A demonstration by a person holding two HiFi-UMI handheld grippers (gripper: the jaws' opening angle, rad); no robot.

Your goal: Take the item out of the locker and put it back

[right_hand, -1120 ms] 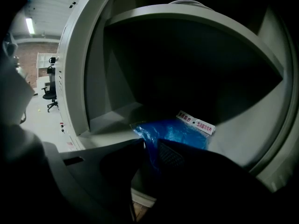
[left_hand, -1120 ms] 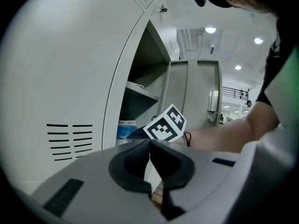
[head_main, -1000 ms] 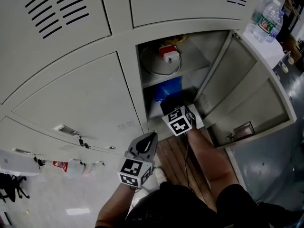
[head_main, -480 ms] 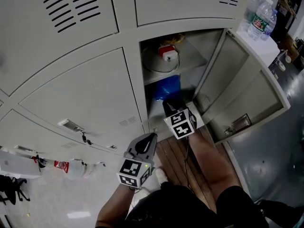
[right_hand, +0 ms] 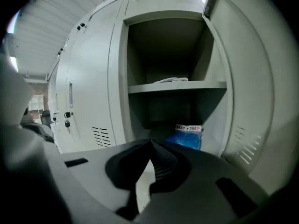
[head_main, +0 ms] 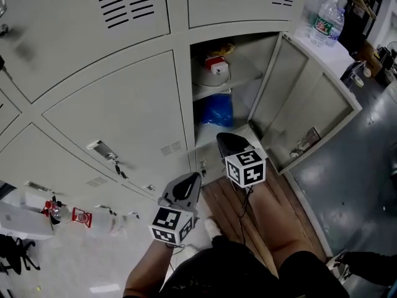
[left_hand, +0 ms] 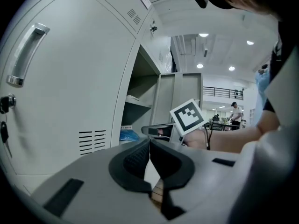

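The right gripper (right_hand: 150, 142) points into the open locker (right_hand: 159, 50). Its jaws have just closed, and the tips meet with nothing between them. Ahead of those jaws and a little to their right, a blue plastic bag (right_hand: 185, 139) with a white label sits in the lower compartment under the shelf (right_hand: 177, 86), apart from the jaws. The left gripper (left_hand: 149, 143) is behind and left of the right one. Its jaws are together and empty, beside the closed neighbouring door (left_hand: 70, 78).

The bag (head_main: 215, 110) lies in the locker (head_main: 263, 53) under its shelf (head_main: 243, 74) — the door (head_main: 304, 98) stands open rightward, bottles (head_main: 324, 22) beyond it.
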